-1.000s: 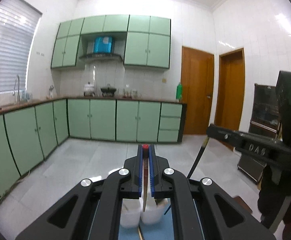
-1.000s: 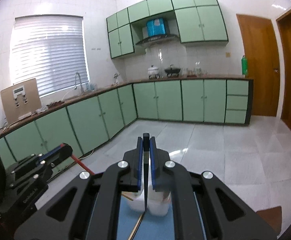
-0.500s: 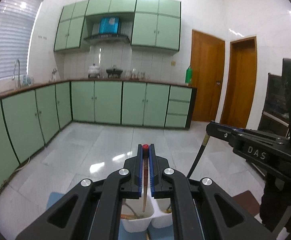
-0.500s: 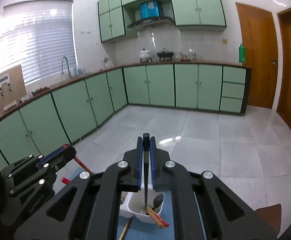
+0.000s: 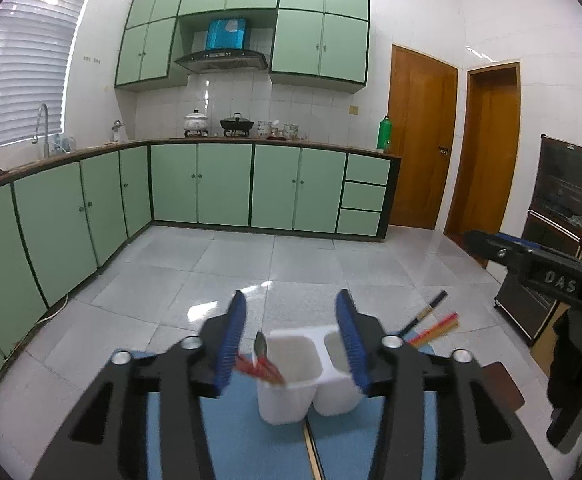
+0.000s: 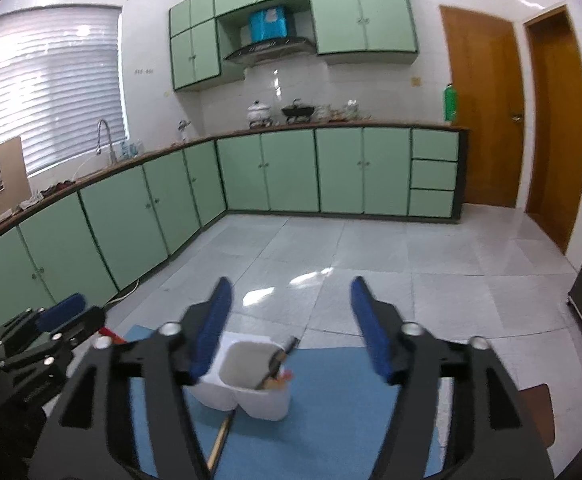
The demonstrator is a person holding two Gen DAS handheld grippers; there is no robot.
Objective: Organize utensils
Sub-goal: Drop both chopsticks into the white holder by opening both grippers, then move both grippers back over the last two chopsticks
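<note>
A white two-compartment holder (image 5: 303, 380) stands on a blue mat (image 5: 243, 432). Its left compartment holds a spoon (image 5: 259, 345) and red chopsticks (image 5: 261, 372); its right compartment holds dark and red chopsticks (image 5: 431, 320) leaning out to the right. My left gripper (image 5: 291, 334) is open and empty just above the holder. In the right wrist view the holder (image 6: 247, 380) shows a dark chopstick (image 6: 277, 362) in it. My right gripper (image 6: 291, 324) is open and empty above it. A light chopstick (image 6: 221, 438) lies on the mat in front of the holder.
The right gripper's body (image 5: 539, 268) shows at the right of the left wrist view; the left gripper's body (image 6: 39, 344) shows at the left of the right wrist view. Beyond the mat's edge lie a tiled floor (image 6: 371, 264) and green cabinets (image 5: 219, 188).
Both grippers were shut on a chopstick each: red-tipped in the left, dark in the right. Both have opened, the chopsticks now stand in the holder, and both cameras have tilted down.
</note>
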